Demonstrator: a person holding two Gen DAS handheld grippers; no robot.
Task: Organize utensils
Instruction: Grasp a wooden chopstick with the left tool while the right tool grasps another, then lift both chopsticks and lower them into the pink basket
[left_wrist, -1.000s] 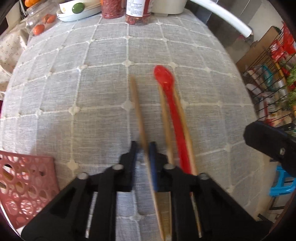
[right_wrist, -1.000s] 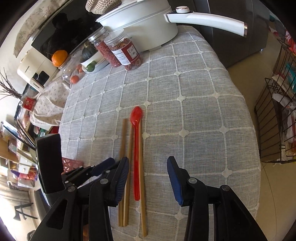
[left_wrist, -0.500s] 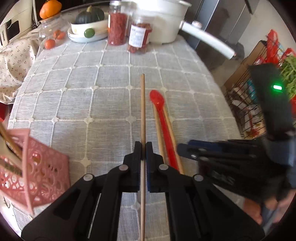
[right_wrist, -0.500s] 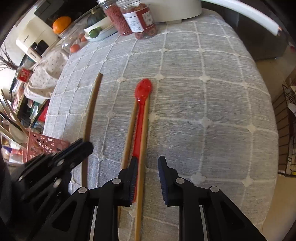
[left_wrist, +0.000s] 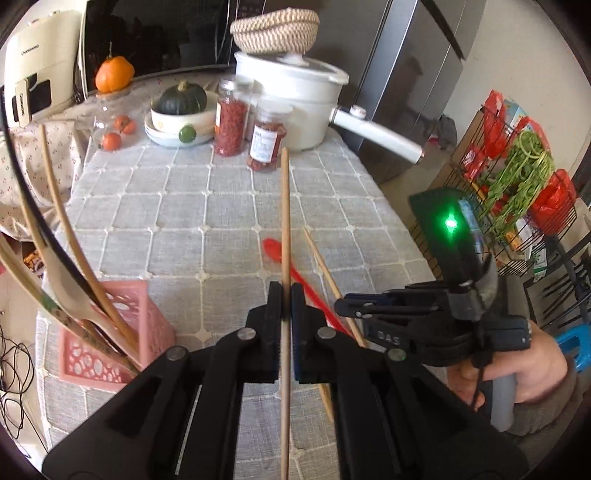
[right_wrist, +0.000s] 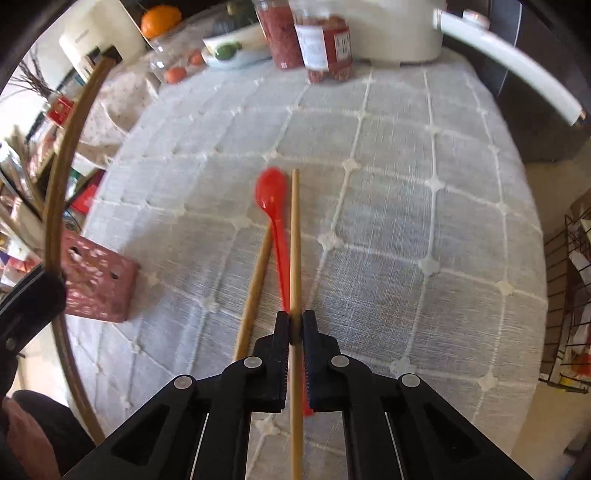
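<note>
Roughly midway, judging by how things lie: several wooden utensils (left_wrist: 74, 280) already upright in the pink basket (left_wrist: 110, 354) at the table's left edge; one chopstick (left_wrist: 284, 229) clenched in the left gripper (left_wrist: 285, 301), lifted clear of the cloth and pointing toward the jars (left_wrist: 267, 142); a second chopstick (right_wrist: 294, 236) pinched by the right gripper (right_wrist: 294, 325), low over the grey checked tablecloth (right_wrist: 406, 206); left lying on the cloth, a third chopstick (right_wrist: 255, 288) and the red spoon (right_wrist: 275, 221), side by side just beside the held one.

Remaining, probably: both held sticks into the basket, then the last stick and the spoon.

From the left wrist view alone: the basket's contents, the hand (left_wrist: 517, 369) on the right tool, the white pot (left_wrist: 295, 99), the squash in its bowl (left_wrist: 181, 110); spoon half hidden there behind the raised stick.

From the right wrist view alone: whole spoon bowl, the loose stick's full lie, and the left-held stick curving up the left frame edge beside the basket; basket's inside not visible here.
</note>
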